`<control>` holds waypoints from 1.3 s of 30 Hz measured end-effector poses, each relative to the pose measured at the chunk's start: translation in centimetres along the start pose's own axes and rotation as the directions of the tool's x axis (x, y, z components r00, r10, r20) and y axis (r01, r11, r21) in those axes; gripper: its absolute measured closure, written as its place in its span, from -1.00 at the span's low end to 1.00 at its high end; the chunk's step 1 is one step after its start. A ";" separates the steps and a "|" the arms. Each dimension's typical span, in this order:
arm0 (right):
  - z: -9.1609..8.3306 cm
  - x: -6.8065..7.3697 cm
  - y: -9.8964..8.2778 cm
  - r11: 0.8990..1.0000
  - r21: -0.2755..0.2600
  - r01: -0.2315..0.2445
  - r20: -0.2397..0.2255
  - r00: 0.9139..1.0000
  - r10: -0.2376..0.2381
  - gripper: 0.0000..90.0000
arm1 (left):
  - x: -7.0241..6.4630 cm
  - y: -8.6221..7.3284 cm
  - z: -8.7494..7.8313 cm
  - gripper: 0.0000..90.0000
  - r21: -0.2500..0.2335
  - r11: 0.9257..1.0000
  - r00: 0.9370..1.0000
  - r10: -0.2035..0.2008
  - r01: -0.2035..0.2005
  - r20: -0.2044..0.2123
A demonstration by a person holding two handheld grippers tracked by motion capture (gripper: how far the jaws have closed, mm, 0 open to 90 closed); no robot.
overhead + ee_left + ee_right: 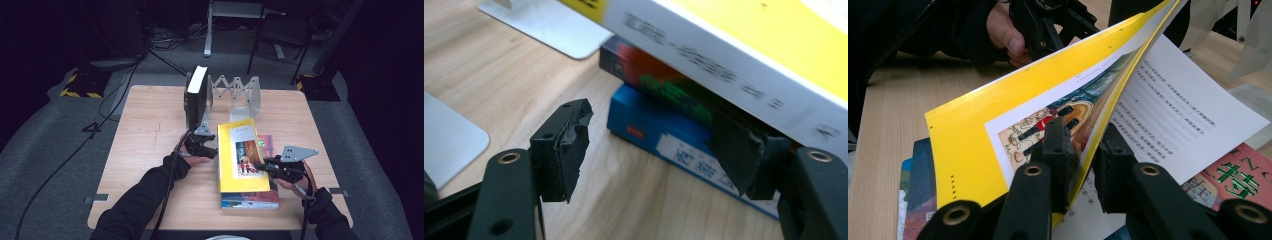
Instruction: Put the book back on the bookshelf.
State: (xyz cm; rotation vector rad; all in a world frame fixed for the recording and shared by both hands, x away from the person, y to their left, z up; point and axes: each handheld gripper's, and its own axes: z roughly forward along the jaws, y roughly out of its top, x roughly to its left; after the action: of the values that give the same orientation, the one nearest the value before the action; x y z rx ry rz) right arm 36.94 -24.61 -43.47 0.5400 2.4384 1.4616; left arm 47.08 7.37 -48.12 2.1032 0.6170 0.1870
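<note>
Only "INC" reads on the red book.

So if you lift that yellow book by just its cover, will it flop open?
Probably. The yellow book's cover is thin and already bends up between the right gripper's jaws, pages showing beneath. It looks thick, so likely heavy; the cover might crease or slip.

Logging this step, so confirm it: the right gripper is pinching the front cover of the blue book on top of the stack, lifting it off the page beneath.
Wrong colour. The right gripper pinches the cover of the yellow book, which tops the stack; the blue book lies lower down, as the left gripper view shows. The right gripper view shows the cover lifted off the printed page.
</note>
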 end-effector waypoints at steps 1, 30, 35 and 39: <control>-0.1 0.1 0.0 1.000 -0.004 0.010 0.001 1.000 -0.010 0.72 | 0.0 0.2 -0.2 -0.27 -0.009 1.000 1.000 0.006 -0.006 -0.005; -2.8 2.8 0.6 0.973 -0.141 0.184 0.227 0.962 -0.149 0.52 | -2.5 7.8 -5.3 0.56 -0.173 0.971 0.982 0.177 -0.164 0.061; -3.1 2.7 1.3 0.976 -0.155 0.152 0.232 0.966 -0.113 0.22 | -3.7 8.3 -5.3 0.51 -0.158 0.963 0.972 0.231 -0.220 0.050; -3.9 3.0 1.8 0.972 -0.187 0.142 0.202 0.974 -0.103 0.74 | -4.0 8.2 -5.2 0.51 -0.149 0.961 0.969 0.242 -0.234 0.042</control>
State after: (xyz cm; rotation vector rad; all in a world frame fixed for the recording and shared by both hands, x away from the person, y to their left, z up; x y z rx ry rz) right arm 33.03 -25.62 -40.18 0.4539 2.1097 1.5070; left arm 44.73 5.48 -38.07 2.0317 0.3040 0.2940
